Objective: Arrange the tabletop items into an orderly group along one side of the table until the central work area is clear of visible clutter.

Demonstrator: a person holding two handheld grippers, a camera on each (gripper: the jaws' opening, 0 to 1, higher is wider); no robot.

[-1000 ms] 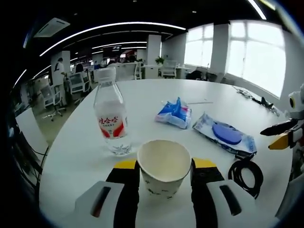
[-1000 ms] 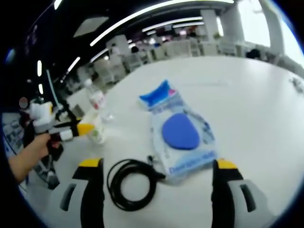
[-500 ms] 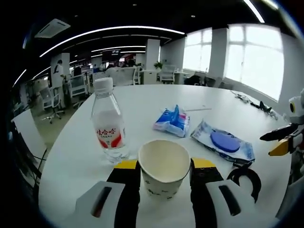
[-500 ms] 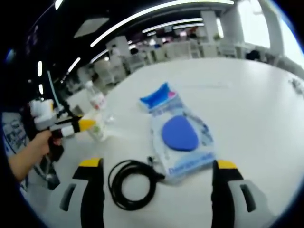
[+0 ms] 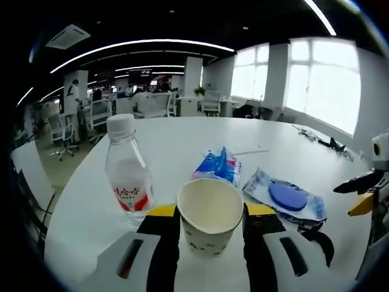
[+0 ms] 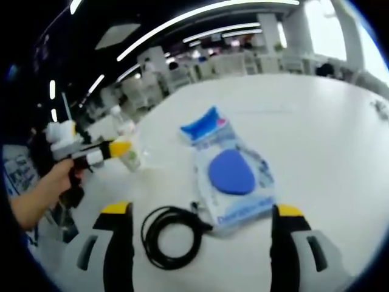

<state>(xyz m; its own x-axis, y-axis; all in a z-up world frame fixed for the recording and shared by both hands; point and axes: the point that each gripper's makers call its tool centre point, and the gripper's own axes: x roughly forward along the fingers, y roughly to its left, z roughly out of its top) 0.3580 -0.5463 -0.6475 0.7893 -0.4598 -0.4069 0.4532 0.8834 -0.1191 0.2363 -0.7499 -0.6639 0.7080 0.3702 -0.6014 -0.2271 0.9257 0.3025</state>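
Note:
My left gripper (image 5: 209, 212) is shut on a white paper cup (image 5: 209, 207), upright with its open mouth up. Left of it stands a clear water bottle (image 5: 127, 173) with a red label. Beyond the cup lie a blue tissue pack (image 5: 217, 164) and a wipes pack (image 5: 284, 198) with a blue lid. In the right gripper view, my right gripper (image 6: 203, 243) stands open above a coiled black cable (image 6: 170, 234) and the wipes pack (image 6: 234, 179). The left gripper (image 6: 100, 151) with the cup (image 6: 130, 159) shows at the left, held by a hand (image 6: 39, 194).
The white round table (image 6: 316, 121) stretches wide to the far right. The tissue pack (image 6: 203, 125) lies behind the wipes pack, the bottle (image 6: 124, 126) behind the cup. The right gripper (image 5: 364, 190) enters the left gripper view at the right edge, above the cable (image 5: 319, 238). Office desks and chairs stand beyond.
The left gripper has moved a little up and towards the table's middle with the cup still in it. The right gripper has stayed open in place.

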